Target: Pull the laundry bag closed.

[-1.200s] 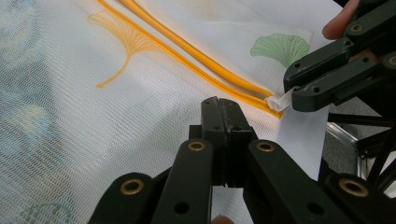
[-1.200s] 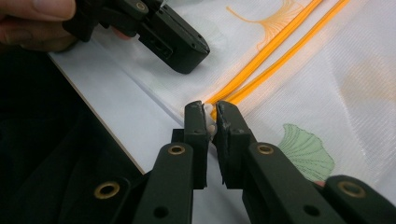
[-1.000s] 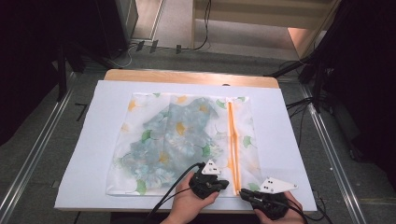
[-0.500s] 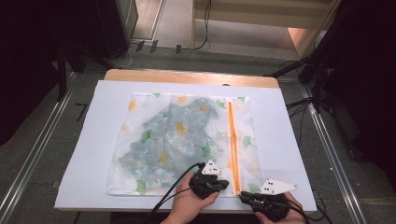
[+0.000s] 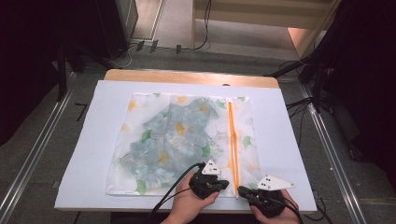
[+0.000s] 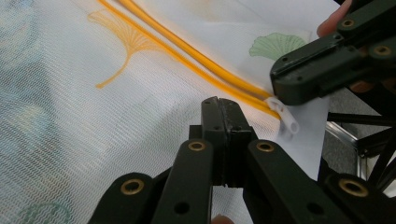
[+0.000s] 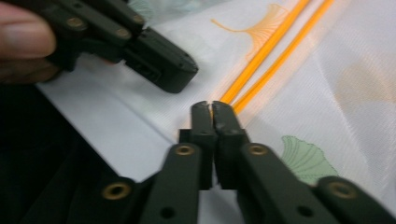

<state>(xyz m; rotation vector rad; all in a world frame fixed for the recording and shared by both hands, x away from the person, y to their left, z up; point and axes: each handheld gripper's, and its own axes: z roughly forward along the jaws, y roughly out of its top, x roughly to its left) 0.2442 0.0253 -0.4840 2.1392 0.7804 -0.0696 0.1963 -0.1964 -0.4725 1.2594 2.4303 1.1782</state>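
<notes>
A white mesh laundry bag (image 5: 154, 116) printed with ginkgo leaves lies flat on the white sheet, a blue-green garment (image 5: 173, 140) inside it. Its orange zipper (image 5: 232, 140) runs toward me along the right side. My left gripper (image 5: 224, 184) (image 6: 217, 105) is shut, pinching the mesh just left of the zipper's near end. My right gripper (image 5: 240, 190) (image 7: 212, 108) has just been closing and is shut at that zipper end. The white zipper pull (image 6: 286, 120) sticks out from under its tip in the left gripper view.
The white sheet (image 5: 93, 140) covers a wooden table (image 5: 187, 77), whose bare strip shows at the far edge. Metal rails (image 5: 32, 154) run along both sides, and cables lie on the floor beyond. A thumb (image 7: 23, 39) shows on the left gripper.
</notes>
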